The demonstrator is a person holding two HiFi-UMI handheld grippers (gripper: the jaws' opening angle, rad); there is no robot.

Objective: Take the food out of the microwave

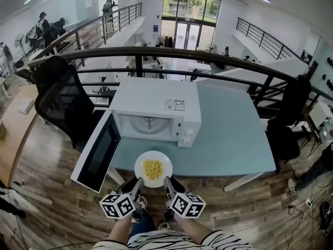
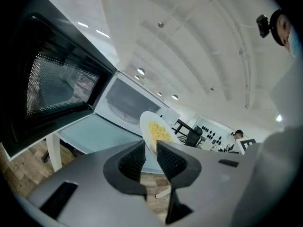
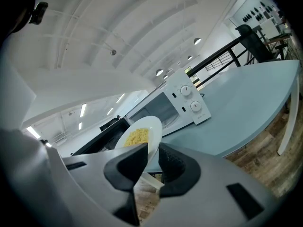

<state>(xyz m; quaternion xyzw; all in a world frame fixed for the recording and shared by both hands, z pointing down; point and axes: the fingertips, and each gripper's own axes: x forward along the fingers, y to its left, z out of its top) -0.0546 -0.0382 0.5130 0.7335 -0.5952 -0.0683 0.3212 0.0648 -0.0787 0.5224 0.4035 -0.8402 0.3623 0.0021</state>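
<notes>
Both grippers clamp one white plate [image 1: 153,168] of yellow food [image 1: 153,166], clear of the microwave [image 1: 156,105] and poised at the near edge of the pale blue table [image 1: 234,134]. From my remote seat I read the left gripper [image 1: 139,182] with its jaws narrow and pinched on the plate's near-left rim. The right gripper [image 1: 167,182] bites the near-right rim the same way. The oven's cavity stands empty behind, its door [image 1: 98,151] hanging open to the left.

The plate half overhangs the table's edge, and I cannot tell whether its underside touches the top. I judge the removal itself done; what remains is a clean set-down.

To do that well, I would hold both pinches equally firm and move the two hands as one, so the rim does not twist or slip out of either grip. The plate should stay level, or the loose food may slide. I would bring it fully over the bare table in front of the oven, away from the door. The jaws should part only once the plate rests flat.
</notes>
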